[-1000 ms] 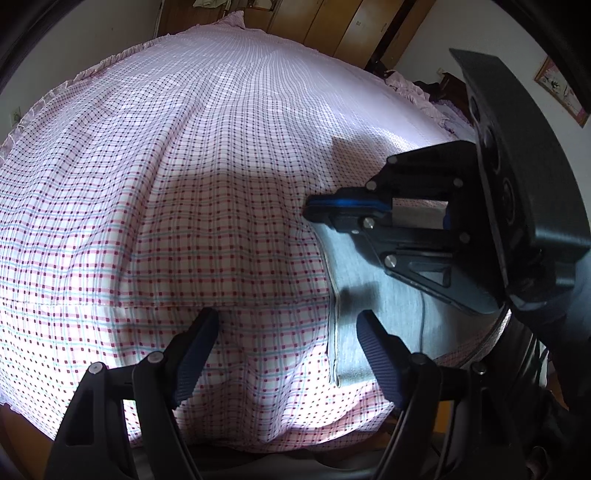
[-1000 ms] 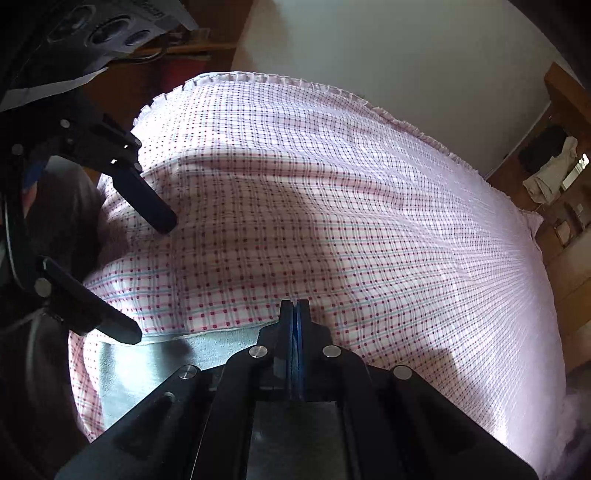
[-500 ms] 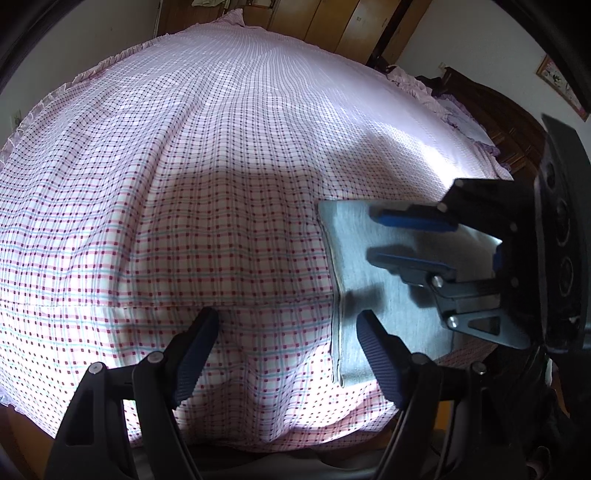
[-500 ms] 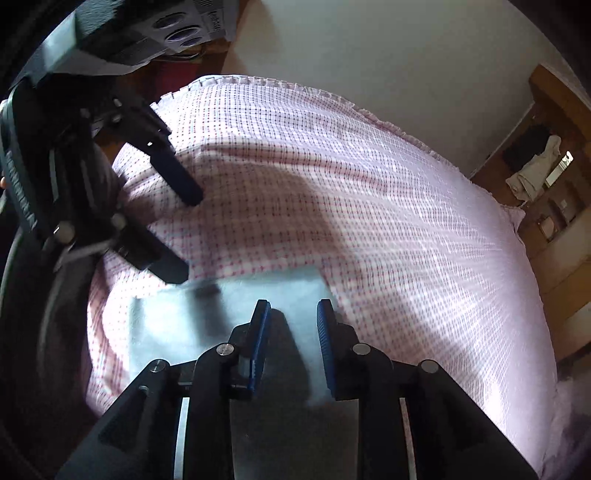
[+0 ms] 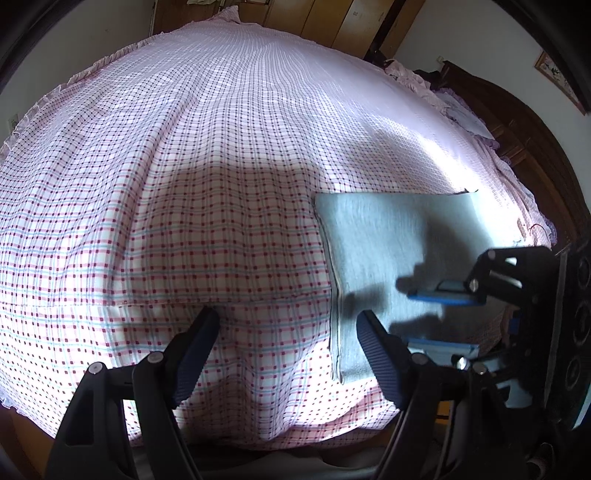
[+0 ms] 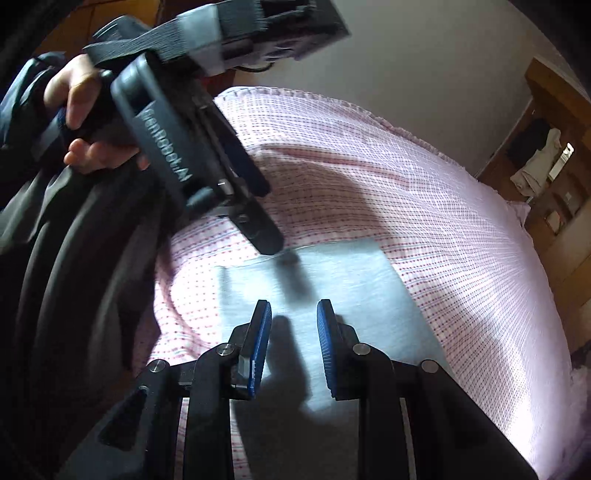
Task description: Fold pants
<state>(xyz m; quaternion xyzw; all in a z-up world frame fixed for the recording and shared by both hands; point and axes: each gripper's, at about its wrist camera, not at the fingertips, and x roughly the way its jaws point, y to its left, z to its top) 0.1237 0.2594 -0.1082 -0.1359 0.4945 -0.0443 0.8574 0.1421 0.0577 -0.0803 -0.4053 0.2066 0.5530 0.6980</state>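
The grey pants [image 5: 388, 251] lie folded into a flat rectangle near the bed's front edge; they also show in the right wrist view [image 6: 332, 280]. My left gripper [image 5: 288, 332] is open and empty, just left of the pants' seamed edge. My right gripper [image 6: 293, 317] is open and empty, held just above the near part of the pants; it shows at the right of the left wrist view [image 5: 439, 317]. The left gripper [image 6: 258, 206] appears at the top left of the right wrist view, its lower finger close over the pants' far corner.
The bed is covered by a pink checked sheet [image 5: 184, 184] with a frilled edge. Wooden wardrobes [image 5: 332, 18] stand beyond it and a dark headboard [image 5: 535, 147] at the right. The person's dark sleeve [image 6: 74, 258] is at the left.
My right gripper has opened, letting go of the pants, and drawn back toward the bed's edge. The pants now lie flat in a folded rectangle. The left gripper has stayed open.
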